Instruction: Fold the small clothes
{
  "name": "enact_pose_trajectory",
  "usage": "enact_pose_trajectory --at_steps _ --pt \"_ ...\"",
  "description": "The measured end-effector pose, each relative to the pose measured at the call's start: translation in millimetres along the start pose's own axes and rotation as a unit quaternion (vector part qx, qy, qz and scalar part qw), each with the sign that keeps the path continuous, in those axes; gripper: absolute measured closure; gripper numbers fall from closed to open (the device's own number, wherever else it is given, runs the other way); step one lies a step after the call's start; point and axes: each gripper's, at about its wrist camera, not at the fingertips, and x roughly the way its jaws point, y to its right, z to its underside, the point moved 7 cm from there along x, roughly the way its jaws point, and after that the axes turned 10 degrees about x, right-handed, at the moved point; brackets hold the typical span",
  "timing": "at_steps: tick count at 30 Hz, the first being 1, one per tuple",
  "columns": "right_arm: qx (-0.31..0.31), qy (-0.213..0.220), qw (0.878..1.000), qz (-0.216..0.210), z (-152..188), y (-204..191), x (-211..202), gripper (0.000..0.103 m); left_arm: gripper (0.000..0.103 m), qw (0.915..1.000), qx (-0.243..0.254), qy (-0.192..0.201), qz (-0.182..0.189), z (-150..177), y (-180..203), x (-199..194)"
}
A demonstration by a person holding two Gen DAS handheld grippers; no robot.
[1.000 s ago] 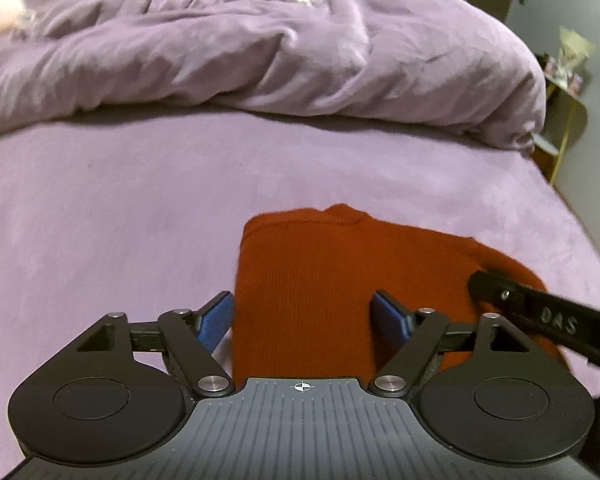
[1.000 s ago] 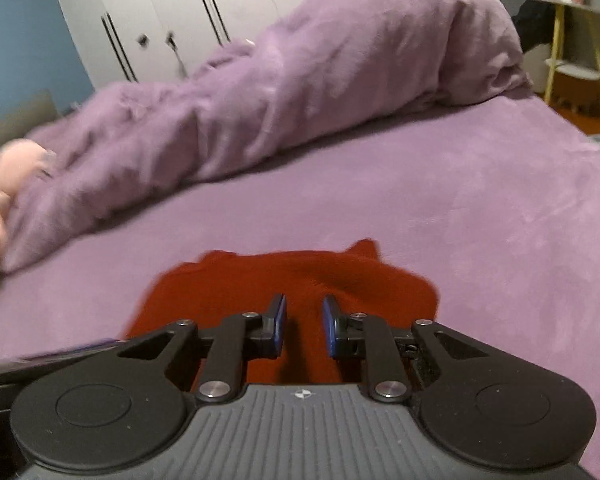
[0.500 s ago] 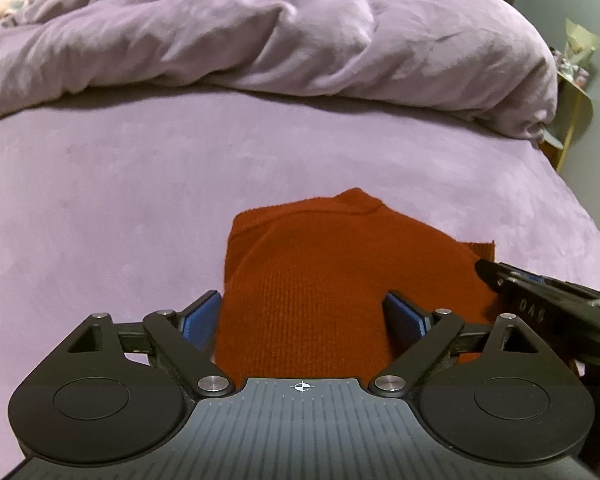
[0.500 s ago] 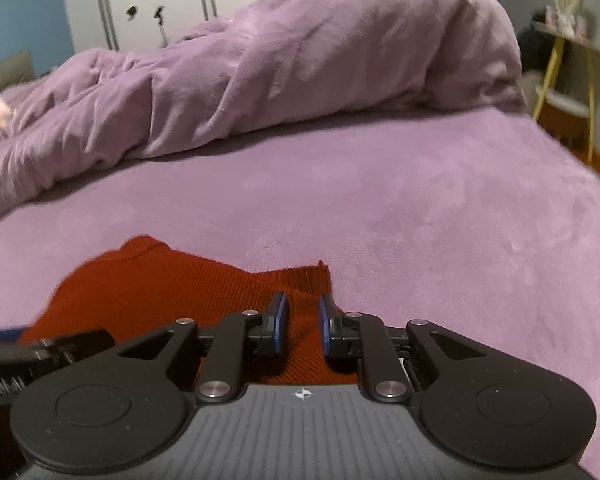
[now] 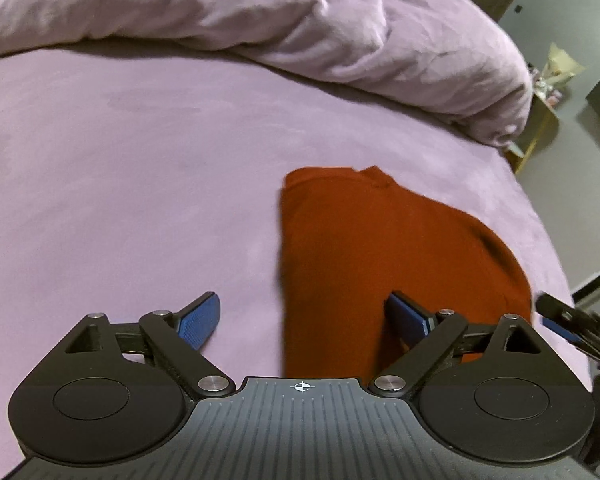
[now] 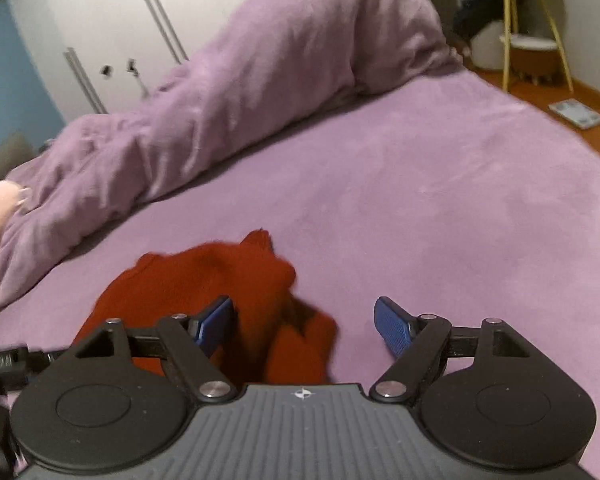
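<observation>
The right gripper (image 6: 304,324), clamped on the rust-red knitted garment (image 5: 380,248) half a second earlier, now stands with jaws spread wide, nothing between them. The left gripper (image 5: 304,316) is likewise released, its jaws wide. The garment lies folded on the lilac fleece bed cover (image 5: 140,184), toward its right edge, near the crumpled lilac duvet (image 6: 260,92). Judgement: this fold looks set down; smoothing or a further fold may remain.

Left gripper (image 5: 310,322): jaws spread wide, blue pads (image 5: 200,320) well apart, nothing clamped between them. Right gripper (image 6: 304,326): jaws likewise spread wide, blue pads (image 6: 392,326) apart and gripping nothing. Both held low, pointing forward, side by side.
</observation>
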Motion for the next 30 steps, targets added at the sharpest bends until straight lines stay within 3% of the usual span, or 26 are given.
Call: enact_pose_trajectory --at_steps 2,5,6,10,15,16,17,20,21,22,24,27,29,30 --pt "-0.005 0.021 1.0 -0.021 14 3 -35 0.018 0.01 0.9998 -0.013 0.006 0.015 18 -4 -22" --pt "0.053 0.013 0.995 -0.081 39 7 -73 0.018 0.011 0.9987 -0.031 0.007 0.039 52 -1 -47" --pt "0.079 0.005 0.992 -0.103 49 7 -81 0.018 0.011 0.9985 -0.03 0.006 0.045 62 1 -52" --pt "0.155 -0.028 0.979 -0.125 90 11 -89 0.021 0.011 0.9986 -0.002 -0.011 0.051 92 18 -57" --pt "0.234 -0.072 0.958 -0.151 105 8 -70 0.067 0.011 0.9989 0.032 -0.024 0.025 96 29 -44" --pt "0.243 -0.079 0.955 -0.15 105 8 -65 0.084 0.012 0.9988 0.041 -0.025 0.01 97 30 -43" --pt "0.252 -0.088 0.951 -0.155 105 6 -62 0.09 0.012 0.9987 0.045 -0.022 0.004 96 29 -43" --pt "0.323 -0.091 0.909 -0.249 103 6 -64 0.093 0.013 0.9989 0.043 -0.013 -0.016 96 21 -44" --pt "0.322 -0.09 0.909 -0.249 102 9 -65 0.093 0.013 0.9987 0.043 -0.01 -0.024 96 15 -45" --pt "0.293 -0.087 0.927 -0.215 100 13 -65 0.093 0.013 0.9987 0.043 -0.009 -0.026 95 9 -46" --pt "0.214 -0.091 0.961 -0.149 98 18 -66 0.087 0.013 0.9993 0.036 -0.012 0.007 95 -2 -53" --pt "0.179 -0.109 0.966 -0.151 87 23 -69 0.065 0.012 0.9971 -0.002 -0.025 0.072 91 -21 -65" --pt "0.159 -0.09 0.973 -0.14 70 31 -72 0.025 0.01 0.9956 -0.034 -0.006 0.087 79 -37 -71" --pt "0.153 -0.085 0.975 -0.137 63 34 -71 0.022 0.01 0.9956 -0.047 0.006 0.08 71 -44 -71"
